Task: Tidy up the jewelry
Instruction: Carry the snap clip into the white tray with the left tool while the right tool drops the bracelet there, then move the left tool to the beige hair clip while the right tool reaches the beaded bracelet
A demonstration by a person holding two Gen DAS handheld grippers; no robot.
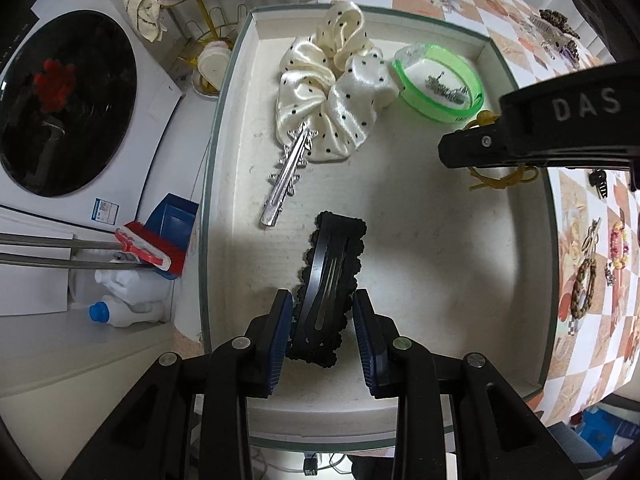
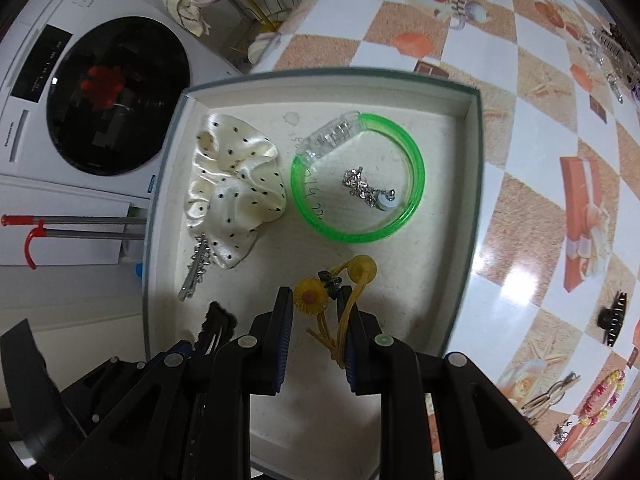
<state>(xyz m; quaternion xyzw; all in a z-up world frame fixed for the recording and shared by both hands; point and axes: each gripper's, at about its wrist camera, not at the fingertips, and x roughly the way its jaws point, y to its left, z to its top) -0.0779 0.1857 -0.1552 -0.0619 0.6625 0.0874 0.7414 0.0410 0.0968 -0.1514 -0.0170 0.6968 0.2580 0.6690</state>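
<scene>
A checkered, shell-printed tablecloth (image 2: 532, 128) carries the shallow white box tray (image 1: 400, 408) you are filling.
Your left gripper (image 1: 322, 320) clamps a black scalloped snap hair clip (image 1: 326, 276) over the tray's near edge. Your right gripper (image 2: 316, 332) holds a yellow sunflower elastic hair tie (image 2: 344, 300) between its pads, near the green plastic bangle (image 2: 412, 160) and the cream polka-dot satin scrunchie (image 2: 232, 188).

Yellow hair tie (image 1: 500, 178) mostly hidden behind right gripper (image 1: 448, 152); table-edge trinkets (image 2: 568, 432) too small to identify.
</scene>
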